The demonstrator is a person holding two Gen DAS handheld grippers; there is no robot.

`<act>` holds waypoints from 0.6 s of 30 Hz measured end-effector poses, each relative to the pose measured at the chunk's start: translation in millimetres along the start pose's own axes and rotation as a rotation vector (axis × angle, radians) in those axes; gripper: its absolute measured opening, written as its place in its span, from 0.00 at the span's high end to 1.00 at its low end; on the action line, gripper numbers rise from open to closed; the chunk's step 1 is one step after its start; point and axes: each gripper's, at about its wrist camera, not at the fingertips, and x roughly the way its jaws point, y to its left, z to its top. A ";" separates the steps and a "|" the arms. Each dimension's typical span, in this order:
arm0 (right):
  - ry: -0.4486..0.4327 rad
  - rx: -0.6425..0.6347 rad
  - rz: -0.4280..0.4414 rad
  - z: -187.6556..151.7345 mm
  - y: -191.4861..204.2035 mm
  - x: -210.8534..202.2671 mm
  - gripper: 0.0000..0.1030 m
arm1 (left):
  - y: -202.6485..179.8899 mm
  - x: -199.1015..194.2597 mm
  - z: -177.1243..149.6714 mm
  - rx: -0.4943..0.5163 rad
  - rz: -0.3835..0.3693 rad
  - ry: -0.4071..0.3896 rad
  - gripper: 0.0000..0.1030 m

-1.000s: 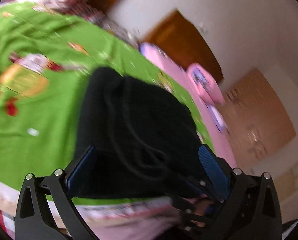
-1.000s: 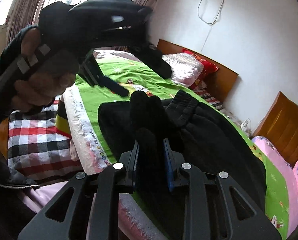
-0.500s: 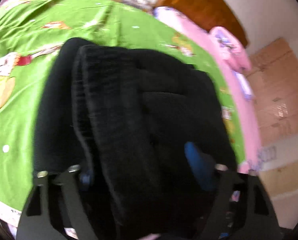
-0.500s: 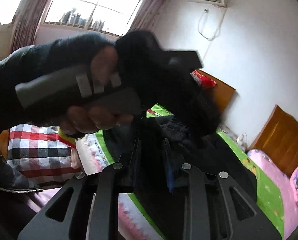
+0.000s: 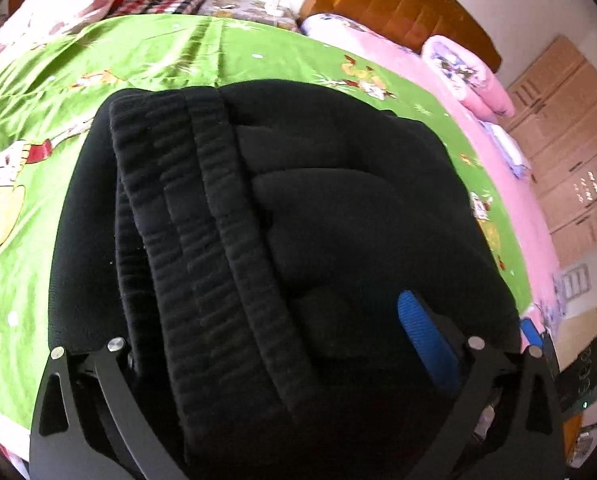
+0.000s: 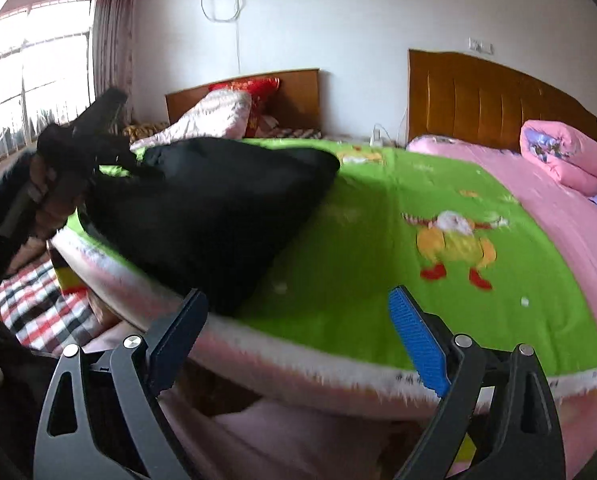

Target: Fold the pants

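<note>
The black pants (image 5: 282, 216) lie folded in a thick bundle on the green bedspread (image 5: 146, 52); the ribbed waistband runs down the left of the bundle. My left gripper (image 5: 270, 344) is wide open, its fingers straddling the near end of the bundle; the left finger is mostly hidden by cloth. In the right wrist view the pants (image 6: 218, 204) sit at the bed's left front, with the left gripper (image 6: 78, 148) at their far left end. My right gripper (image 6: 298, 340) is open and empty, off the bed's front edge, to the right of the pants.
The green bedspread (image 6: 418, 220) has cartoon prints and a white fringed front edge. A pink quilt (image 6: 558, 200) and a rolled pink blanket (image 6: 562, 152) lie to the right. Pillows and wooden headboards (image 6: 490, 96) stand at the back. A checked cloth (image 6: 42, 308) hangs lower left.
My right gripper let go of the pants, opened and pulled back to the right off the bed edge. My left gripper moved down over the folded bundle, which now lies on the bed.
</note>
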 end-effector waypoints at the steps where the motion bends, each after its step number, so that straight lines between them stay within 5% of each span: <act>1: -0.001 0.001 0.011 3.2 -0.1 2.2 0.14 | 0.9 -0.5 0.5 -0.010 -0.006 0.001 0.02; 7: -0.016 -0.054 -0.031 2.9 21.9 26.0 0.14 | 7.8 -2.4 -0.8 -0.032 -0.002 -0.014 0.05; 10: -0.021 -0.046 -0.084 3.3 26.6 39.3 0.14 | 12.8 -13.1 -6.4 -0.058 0.054 -0.060 0.41; 12: -0.013 -0.075 -0.121 3.3 33.7 47.3 0.14 | 15.2 -28.6 -8.0 -0.063 0.000 -0.103 0.71; 18: -0.055 -0.102 -0.211 18.7 47.4 50.8 0.14 | -28.0 -112.6 5.3 0.089 -0.120 -0.275 0.79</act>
